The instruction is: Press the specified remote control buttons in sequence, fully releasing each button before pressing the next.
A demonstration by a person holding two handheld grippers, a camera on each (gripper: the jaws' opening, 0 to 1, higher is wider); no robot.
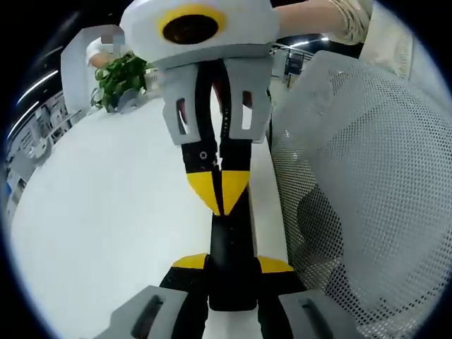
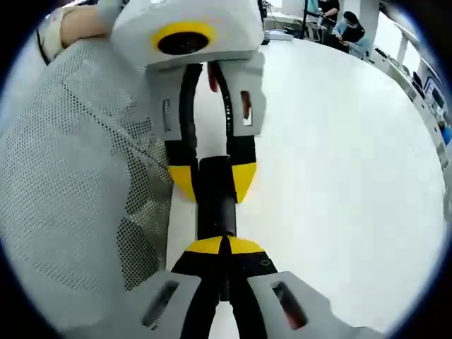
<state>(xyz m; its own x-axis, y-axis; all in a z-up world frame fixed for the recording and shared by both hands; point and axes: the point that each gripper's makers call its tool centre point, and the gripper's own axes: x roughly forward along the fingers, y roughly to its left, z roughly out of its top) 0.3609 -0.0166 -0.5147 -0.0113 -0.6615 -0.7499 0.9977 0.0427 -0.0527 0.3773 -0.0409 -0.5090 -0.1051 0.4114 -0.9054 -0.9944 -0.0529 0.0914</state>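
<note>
Here the slim black remote (image 1: 229,261) sits clamped between left jaws, right jaws together.

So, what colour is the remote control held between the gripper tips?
Black. The remote control shows best in the left gripper view, between yellow tips of the left hand-held gripper.

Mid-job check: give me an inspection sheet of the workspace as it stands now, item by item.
Surface: white table, bare where it shows.
Job's things: black remote control, held off the table between the two grippers; its buttons cannot be made out.
Clutter: potted green plant at the table's far end.
Grippers: left gripper has its jaws clamped on the remote's sides; right gripper has its jaws closed, yellow tips meeting at the remote's end.
Cables: nothing seen.
Surroundings: grey mesh chair back beside the table; seated people in the background; a person's sleeve.
</note>
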